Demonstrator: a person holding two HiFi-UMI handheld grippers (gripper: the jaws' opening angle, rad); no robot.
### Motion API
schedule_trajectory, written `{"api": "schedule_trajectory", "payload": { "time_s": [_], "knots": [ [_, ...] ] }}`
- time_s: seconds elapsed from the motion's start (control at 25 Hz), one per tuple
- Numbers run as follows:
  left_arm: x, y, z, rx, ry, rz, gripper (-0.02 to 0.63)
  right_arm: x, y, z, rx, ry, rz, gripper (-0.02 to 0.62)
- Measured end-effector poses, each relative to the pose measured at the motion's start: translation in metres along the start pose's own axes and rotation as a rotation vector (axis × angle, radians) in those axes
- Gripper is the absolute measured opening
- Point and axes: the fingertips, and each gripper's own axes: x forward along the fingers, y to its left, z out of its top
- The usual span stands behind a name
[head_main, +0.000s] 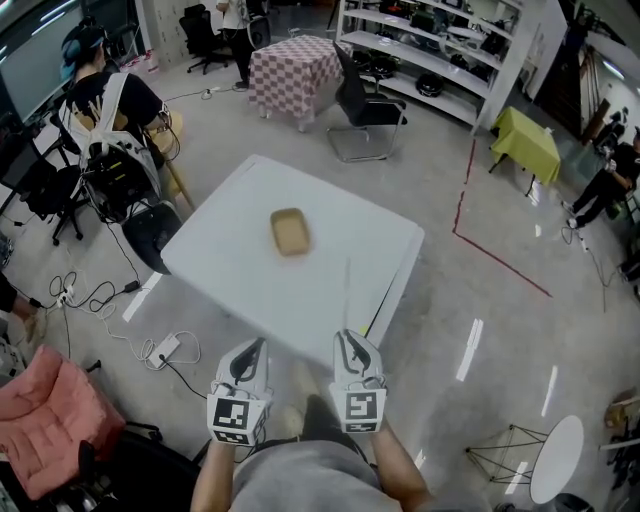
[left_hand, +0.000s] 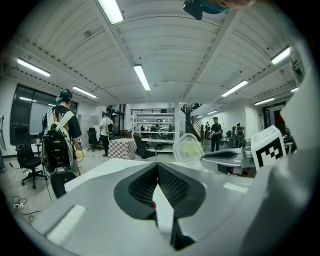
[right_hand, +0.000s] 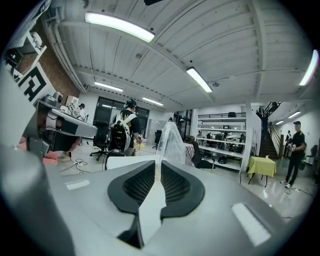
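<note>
found right gripper (right_hand: 159, 169) pinched onto the bottom edge of a clear lid (right_hand: 171, 142), jaws pressed in to a thin slit, lid stood upright above the pads. found left gripper (left_hand: 157, 167) closed, pads met at the tips, nothing between them. held both just off the near edge of the white table (head_main: 330, 275), side by side, left one clear of the lid.

judged the lid as thin moulded plastic: very light, flexy, slick on its faces, likely to bow or pivot under a one-edge pinch. rated the rim as the stiffest part, so a rim or corner grip looked best. would have avoided squeezing mid-panel, as it could crease or crack.

spotted a tan tray (head_main: 290, 231) near the middle of the table, well apart from both grippers. couldn't read its contents. looked shallow and probably light enough to slide if nudged.

beyond the table's far side: black chair (head_main: 365, 100) and checkered table (head_main: 292, 72). off the table's left side: a person wearing a backpack rig (head_main: 110, 110).
</note>
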Motion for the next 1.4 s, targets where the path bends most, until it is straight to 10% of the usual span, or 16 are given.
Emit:
{"api": "schedule_trajectory", "payload": {
  "time_s": [1.4],
  "knots": [
    [-0.001,0.012,0.007,-0.01,0.004,-0.016,0.012,0.005,0.014,0.015,-0.014,0.009,0.011,0.041]
  ]
}}
